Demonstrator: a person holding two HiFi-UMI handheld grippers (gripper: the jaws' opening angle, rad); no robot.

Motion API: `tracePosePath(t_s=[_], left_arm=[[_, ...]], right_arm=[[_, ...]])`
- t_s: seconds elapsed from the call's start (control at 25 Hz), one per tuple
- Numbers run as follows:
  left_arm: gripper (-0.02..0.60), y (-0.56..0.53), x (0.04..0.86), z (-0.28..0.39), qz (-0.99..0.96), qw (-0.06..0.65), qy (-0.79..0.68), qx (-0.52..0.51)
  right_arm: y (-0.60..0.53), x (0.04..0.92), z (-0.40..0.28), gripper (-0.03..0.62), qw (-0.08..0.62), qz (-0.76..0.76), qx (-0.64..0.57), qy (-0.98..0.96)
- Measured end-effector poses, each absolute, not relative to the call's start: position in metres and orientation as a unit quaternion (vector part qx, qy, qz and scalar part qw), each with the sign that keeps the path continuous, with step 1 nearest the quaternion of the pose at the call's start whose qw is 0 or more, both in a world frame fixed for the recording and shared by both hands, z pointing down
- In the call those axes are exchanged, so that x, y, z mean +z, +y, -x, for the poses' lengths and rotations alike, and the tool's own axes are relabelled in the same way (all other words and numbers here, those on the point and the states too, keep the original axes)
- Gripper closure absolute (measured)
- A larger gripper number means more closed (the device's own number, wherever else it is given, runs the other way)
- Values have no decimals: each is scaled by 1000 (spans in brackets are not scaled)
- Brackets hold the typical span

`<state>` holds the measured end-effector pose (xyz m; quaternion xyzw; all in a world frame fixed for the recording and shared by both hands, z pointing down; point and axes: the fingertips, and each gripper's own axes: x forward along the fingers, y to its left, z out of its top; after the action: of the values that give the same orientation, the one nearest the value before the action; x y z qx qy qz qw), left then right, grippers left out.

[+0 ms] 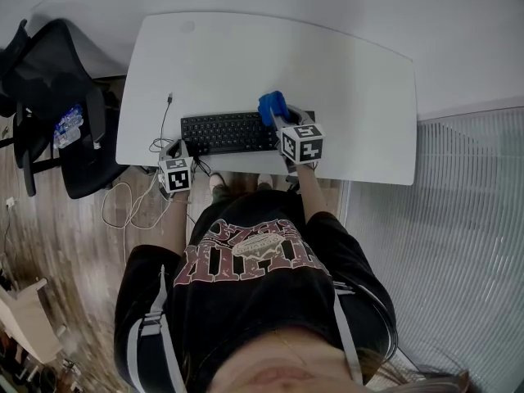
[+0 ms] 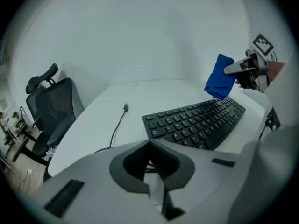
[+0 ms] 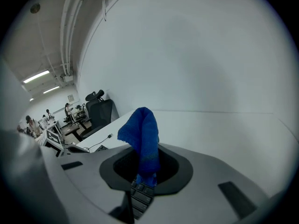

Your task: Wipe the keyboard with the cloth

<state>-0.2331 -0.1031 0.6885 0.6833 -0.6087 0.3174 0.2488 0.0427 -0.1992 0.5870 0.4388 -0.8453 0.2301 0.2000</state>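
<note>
The black keyboard (image 1: 229,132) lies on the white desk (image 1: 344,72) near its front edge. My right gripper (image 1: 278,118) is over the keyboard's right end, shut on a blue cloth (image 1: 272,105). In the right gripper view the cloth (image 3: 142,141) stands up, folded between the jaws, with keys (image 3: 140,194) showing beneath. From the left gripper view the cloth (image 2: 219,77) hangs at the far end of the keyboard (image 2: 196,122); whether it touches the keys I cannot tell. My left gripper (image 1: 173,149) sits at the desk's front edge, left of the keyboard, shut on nothing (image 2: 149,160).
A thin cable with a plug (image 2: 122,115) runs across the desk left of the keyboard, and more cable hangs off the front edge (image 1: 131,203). A black office chair (image 1: 57,97) stands left of the desk. A ribbed partition (image 1: 458,219) is on the right.
</note>
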Motion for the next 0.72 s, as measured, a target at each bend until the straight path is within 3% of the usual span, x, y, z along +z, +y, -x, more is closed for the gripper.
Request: tracePosePath(t_s=[0.4, 0.72], left_arm=[[546, -104, 687, 235, -689, 251, -604, 313], [546, -105, 686, 235, -699, 248, -594, 311]], right_arm=[[-168, 571, 110, 530, 198, -287, 218, -912], [-136, 578, 180, 530, 220, -202, 209, -931]])
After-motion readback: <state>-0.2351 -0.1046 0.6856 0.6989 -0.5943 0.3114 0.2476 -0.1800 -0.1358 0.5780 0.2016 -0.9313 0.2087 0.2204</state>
